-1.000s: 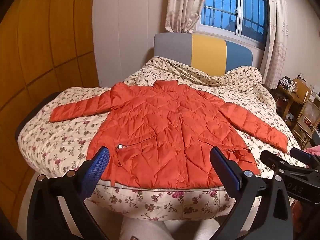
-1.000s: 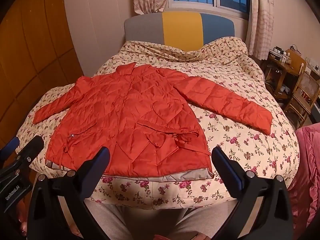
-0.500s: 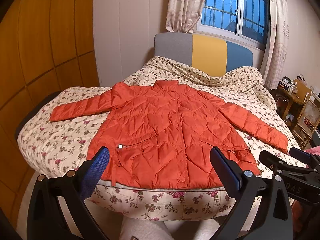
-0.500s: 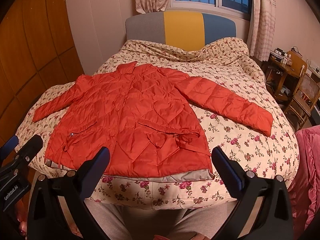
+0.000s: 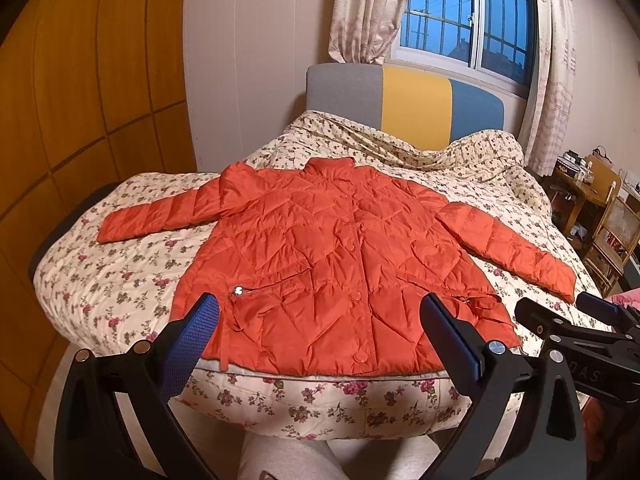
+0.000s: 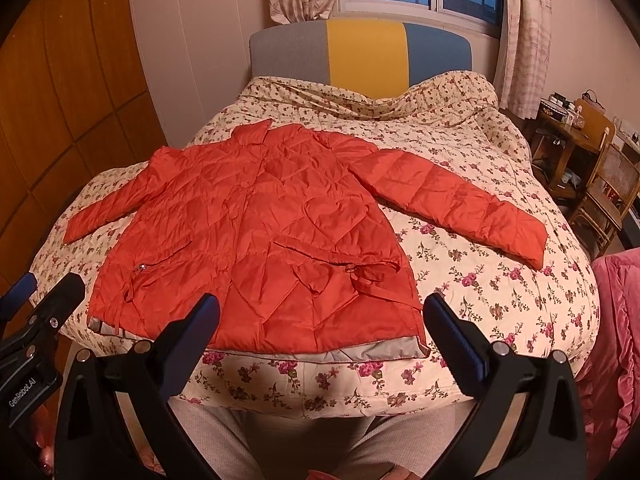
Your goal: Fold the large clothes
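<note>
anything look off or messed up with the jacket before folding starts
Nothing stands out. The orange jacket lies flat and buttoned on the floral bedspread, both sleeves spread out, its hem at the near edge. Both the left gripper and right gripper are open, holding nothing.

We see a bed (image 5: 120, 280) under a floral quilt, its headboard (image 5: 400, 96) panelled grey, yellow and blue; behind it a barred window (image 5: 468, 12) shows dusk-blue sky between patterned curtains (image 5: 364, 8); wooden wardrobe panels (image 5: 80, 80) line the left wall; a cluttered wooden desk (image 6: 568, 128) and chair (image 6: 612, 184) stand right
</note>
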Motion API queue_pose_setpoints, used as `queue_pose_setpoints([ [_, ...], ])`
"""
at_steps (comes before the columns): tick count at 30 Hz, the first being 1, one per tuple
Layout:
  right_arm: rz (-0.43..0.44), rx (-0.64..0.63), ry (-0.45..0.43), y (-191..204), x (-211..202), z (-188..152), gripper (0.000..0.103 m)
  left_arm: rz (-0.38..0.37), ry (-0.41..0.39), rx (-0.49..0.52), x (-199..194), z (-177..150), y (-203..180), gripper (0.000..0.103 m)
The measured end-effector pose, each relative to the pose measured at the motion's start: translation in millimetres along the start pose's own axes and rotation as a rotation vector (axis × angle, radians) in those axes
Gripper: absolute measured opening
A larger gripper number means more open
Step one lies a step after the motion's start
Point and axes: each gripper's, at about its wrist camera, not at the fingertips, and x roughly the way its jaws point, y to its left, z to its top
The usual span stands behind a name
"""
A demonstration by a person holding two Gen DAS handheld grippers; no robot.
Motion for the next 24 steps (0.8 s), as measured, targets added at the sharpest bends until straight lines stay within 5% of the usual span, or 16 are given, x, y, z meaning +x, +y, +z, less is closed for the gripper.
queue_pose_setpoints([
  [24, -0.002, 0.0, 0.019, 0.7, 6.2, -1.1, 0.101, -0.002, 0.014, -0.003, 3.0, -4.9, -0.9, 0.1],
])
